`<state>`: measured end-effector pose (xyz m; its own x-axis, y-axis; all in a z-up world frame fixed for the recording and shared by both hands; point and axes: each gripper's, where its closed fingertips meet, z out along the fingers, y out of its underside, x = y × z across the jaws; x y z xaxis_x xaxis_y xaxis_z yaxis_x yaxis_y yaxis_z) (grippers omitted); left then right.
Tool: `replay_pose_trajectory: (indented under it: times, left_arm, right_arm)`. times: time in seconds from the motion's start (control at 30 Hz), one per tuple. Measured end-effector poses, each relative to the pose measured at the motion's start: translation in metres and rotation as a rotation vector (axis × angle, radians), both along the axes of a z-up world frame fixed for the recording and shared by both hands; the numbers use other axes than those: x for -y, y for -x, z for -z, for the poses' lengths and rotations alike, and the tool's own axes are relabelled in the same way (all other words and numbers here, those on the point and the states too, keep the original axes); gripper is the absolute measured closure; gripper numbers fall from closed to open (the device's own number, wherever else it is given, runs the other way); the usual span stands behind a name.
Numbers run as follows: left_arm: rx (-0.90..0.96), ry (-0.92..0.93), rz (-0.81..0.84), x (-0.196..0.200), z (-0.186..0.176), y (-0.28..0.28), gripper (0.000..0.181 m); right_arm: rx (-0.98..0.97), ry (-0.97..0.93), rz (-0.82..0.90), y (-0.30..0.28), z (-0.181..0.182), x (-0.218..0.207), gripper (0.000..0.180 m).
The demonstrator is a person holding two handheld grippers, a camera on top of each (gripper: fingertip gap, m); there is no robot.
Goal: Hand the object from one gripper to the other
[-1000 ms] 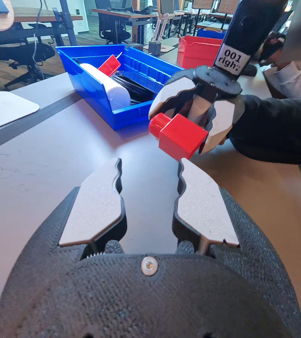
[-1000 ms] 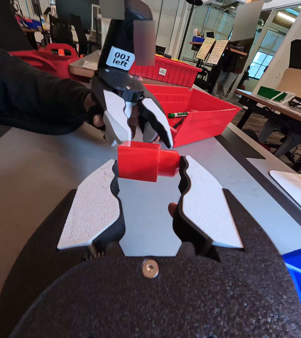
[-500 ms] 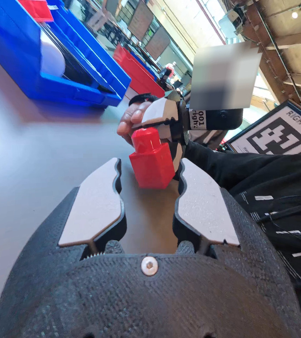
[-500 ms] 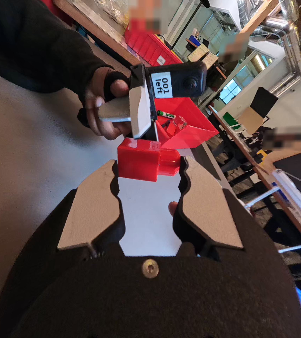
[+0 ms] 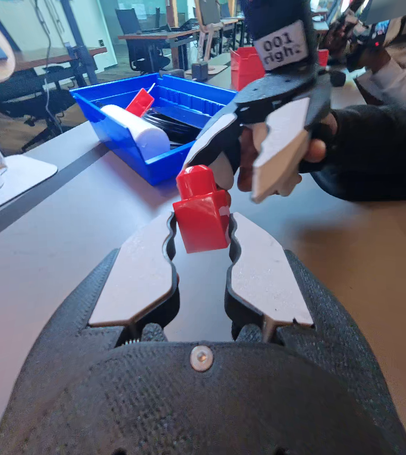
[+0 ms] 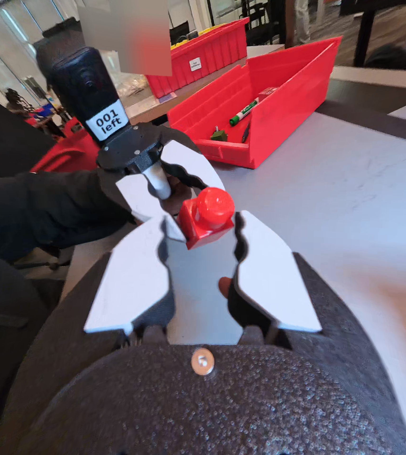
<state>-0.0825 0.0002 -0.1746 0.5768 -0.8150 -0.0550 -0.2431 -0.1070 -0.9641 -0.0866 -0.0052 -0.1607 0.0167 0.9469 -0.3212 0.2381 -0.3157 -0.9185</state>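
Observation:
A red block with a round stud [image 5: 203,221] sits between the fingertips of my left gripper [image 5: 200,220], which is shut on its square body above the grey table [image 5: 61,234]. The stud points up and away. My right gripper [image 5: 237,183] hangs just behind it with its jaws apart; one fingertip is close to the stud. In the right wrist view the block [image 6: 207,219] lies in the gap of my open right gripper [image 6: 200,218], stud towards the camera, pinched by the left gripper [image 6: 197,214], which comes in from the upper left.
A blue bin [image 5: 120,138] at the back left holds a white roll [image 5: 145,130], a red piece and black cables. A red bin [image 6: 290,115] holds a green marker [image 6: 244,112] and small parts. A white stand base [image 5: 12,172] sits far left. Only a small space, under 4 cm, lies between the two pairs of fingers.
The block has passed from my right gripper to my left. The left fingers have closed on its body and the right ones have let go. Both grippers have swung back level.

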Motion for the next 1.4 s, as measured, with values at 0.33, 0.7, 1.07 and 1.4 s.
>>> replay_pose_trajectory:
  times: [0.33, 0.7, 1.07, 1.4]
  left_arm:
    - [0.153, -0.044, -0.166, -0.021, -0.051, 0.052, 0.126]
    - [0.061, -0.129, -0.478, -0.038, -0.107, 0.169, 0.127]
    - [-0.334, 0.234, -0.675, -0.048, -0.062, 0.324, 0.134]
    - [-1.082, 0.399, -0.317, -0.061, 0.03, 0.345, 0.143]
  right_arm:
    - [0.273, -0.453, 0.577, -0.11, -0.07, -0.14, 0.148]
    - [0.824, -0.256, 0.657, -0.192, 0.022, -0.262, 0.147]
    - [0.389, -0.551, 0.636, -0.145, -0.069, -0.186, 0.13]
    - [0.287, -0.393, 0.305, -0.092, 0.006, -0.067, 0.133]
